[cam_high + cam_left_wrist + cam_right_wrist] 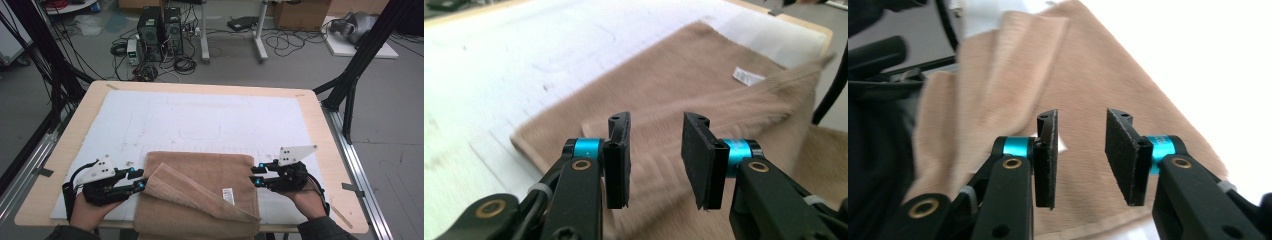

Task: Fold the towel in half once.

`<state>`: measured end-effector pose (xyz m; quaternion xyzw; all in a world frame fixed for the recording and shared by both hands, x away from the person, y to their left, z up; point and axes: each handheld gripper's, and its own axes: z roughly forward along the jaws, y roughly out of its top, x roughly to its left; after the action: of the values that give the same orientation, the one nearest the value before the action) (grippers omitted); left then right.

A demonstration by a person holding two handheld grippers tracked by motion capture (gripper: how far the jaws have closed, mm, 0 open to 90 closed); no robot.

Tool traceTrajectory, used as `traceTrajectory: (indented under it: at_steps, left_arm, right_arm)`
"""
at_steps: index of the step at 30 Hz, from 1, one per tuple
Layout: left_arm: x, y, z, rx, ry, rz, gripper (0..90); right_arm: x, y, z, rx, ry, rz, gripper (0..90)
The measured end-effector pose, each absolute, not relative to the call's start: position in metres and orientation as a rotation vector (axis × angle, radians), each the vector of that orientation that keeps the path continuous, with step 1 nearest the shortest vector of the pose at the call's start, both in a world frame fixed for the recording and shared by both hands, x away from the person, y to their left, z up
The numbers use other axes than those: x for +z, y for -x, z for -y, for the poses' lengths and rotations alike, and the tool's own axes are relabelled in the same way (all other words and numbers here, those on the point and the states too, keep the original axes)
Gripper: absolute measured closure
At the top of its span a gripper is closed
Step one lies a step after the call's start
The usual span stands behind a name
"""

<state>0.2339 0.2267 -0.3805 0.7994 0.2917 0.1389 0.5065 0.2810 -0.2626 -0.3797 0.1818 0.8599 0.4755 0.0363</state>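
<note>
1. Nearest the camera in the high view, two forearms enter from the bottom edge, each hand holding a black gripper at the near edge of the table (320, 130).
2. Left gripper (138, 179) lies at the left edge of the brown towel (210, 175); its fingers (618, 160) stand apart with nothing between them, and no pad touches the cloth.
3. Right gripper (257, 176) sits at the towel's right edge; its fingers (1047, 159) are likewise parted and empty, with the towel seen beyond the gap.
4. Towel lies on the white mat (200, 117) at the near middle of the table, between the two grippers, its near part hanging over the table's edge.
5. One layer is folded slantwise across the towel, running from near the left gripper toward the near right corner.
6. Small white label (228, 195) shows on the towel beside that fold, nearer the right gripper.
7. Computer towers (160, 32) and loose cables stand on the floor beyond the table.
</note>
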Motion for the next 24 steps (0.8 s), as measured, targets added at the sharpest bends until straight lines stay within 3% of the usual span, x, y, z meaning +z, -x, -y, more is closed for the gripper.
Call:
traceTrajectory:
  at_steps: [8,14,21,24]
  left_arm:
    - [-0.396,-0.283,-0.217,0.405,-2.002,-0.796,64.2]
    - [-0.418,-0.32,-0.22,0.416,-2.021,-0.931,57.9]
    - [-0.438,-0.341,-0.221,0.317,-2.081,-1.015,49.4]
    - [-0.442,-0.34,-0.217,0.303,-2.109,-0.984,52.7]
  right_arm:
    - [-0.401,-0.32,0.25,1.286,-0.66,-2.637,56.5]
    - [-0.416,-0.342,0.251,1.218,-0.8,-2.6,40.4]
    - [-0.432,-0.357,0.251,1.162,-0.86,-2.637,36.7]
    - [-0.439,-0.362,0.247,1.157,-0.851,-2.679,40.2]
